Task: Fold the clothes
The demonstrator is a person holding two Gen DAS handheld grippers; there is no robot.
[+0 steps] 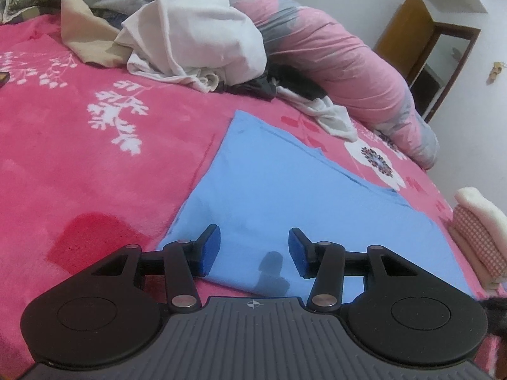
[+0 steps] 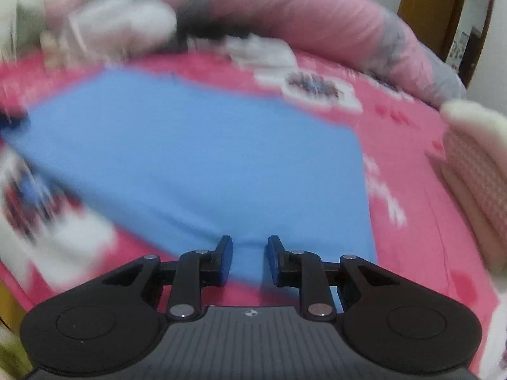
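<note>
In the left wrist view the left claw (image 1: 253, 250) fills the bottom of the frame, its blue pads (image 1: 211, 250) spread wide with nothing between them, hovering over the near edge of a blue cloth (image 1: 285, 196). The cloth lies flat on the bed (image 1: 95, 164), running from the lower centre up toward the middle of the frame, with a folded edge along its right side. At the right edge of the frame, just beside the cloth, sits a stack of folded clothes (image 1: 481, 237), pink checked and cream. Farther up, in the upper centre, is a heap of unfolded laundry (image 1: 196, 38), white on top with beige and dark pieces around it. Behind it a rolled pink and grey quilt (image 1: 348, 60) curves along the far side of the bed, and a brown door (image 1: 402, 28) stands at the upper right.

The right wrist view is blurred. The right claw (image 2: 250, 259) at the bottom centre has its pads (image 2: 225, 259) parted, narrower than the left, straddling the near edge of the blue cloth (image 2: 206, 152), gripping nothing that can be made out. The folded stack (image 2: 475, 171) is at the right edge and the quilt (image 2: 317, 15) across the top
</note>
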